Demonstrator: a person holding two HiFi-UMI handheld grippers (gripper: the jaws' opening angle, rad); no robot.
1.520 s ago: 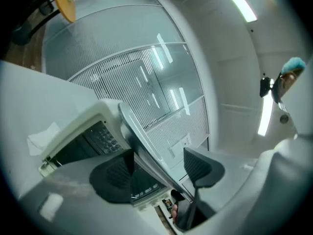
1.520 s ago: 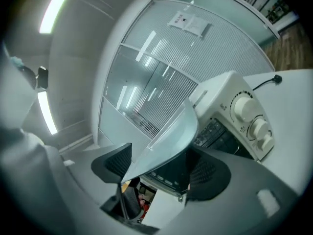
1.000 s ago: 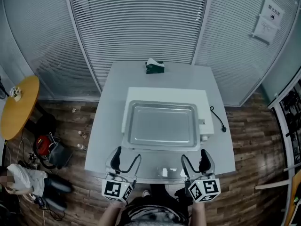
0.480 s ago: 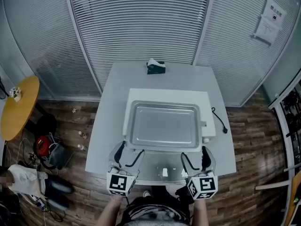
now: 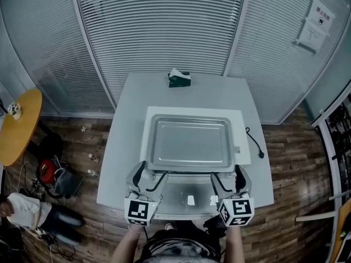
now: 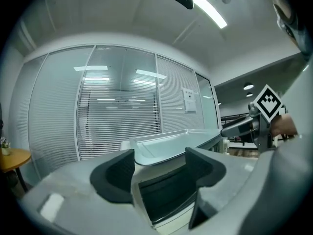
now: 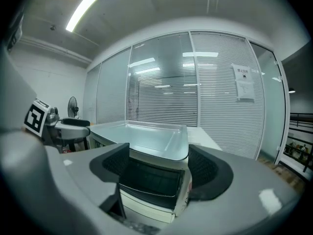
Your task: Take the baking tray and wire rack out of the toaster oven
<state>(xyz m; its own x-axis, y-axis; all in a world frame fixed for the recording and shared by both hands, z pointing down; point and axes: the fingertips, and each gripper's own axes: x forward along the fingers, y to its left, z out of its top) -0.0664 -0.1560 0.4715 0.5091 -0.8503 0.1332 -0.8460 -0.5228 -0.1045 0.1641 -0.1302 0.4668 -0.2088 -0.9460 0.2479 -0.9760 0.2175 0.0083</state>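
Cannot see into the dark toaster oven (image 7: 148,179), covered from above by the baking tray (image 5: 191,144); cannot read the wall notice (image 5: 318,16).

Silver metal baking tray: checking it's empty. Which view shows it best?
The head view: it looks down into the whole silver metal baking tray, bare inside. Both gripper views catch it obliquely from low down.

Even ceiling light, fisheye-warped edges

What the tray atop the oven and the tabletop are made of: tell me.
Baking tray: metal, probably aluminium or steel; dull silver sheen, thin rolled rim. Table: smooth matte white top, perhaps laminate; even colour, no grain, core unseen.
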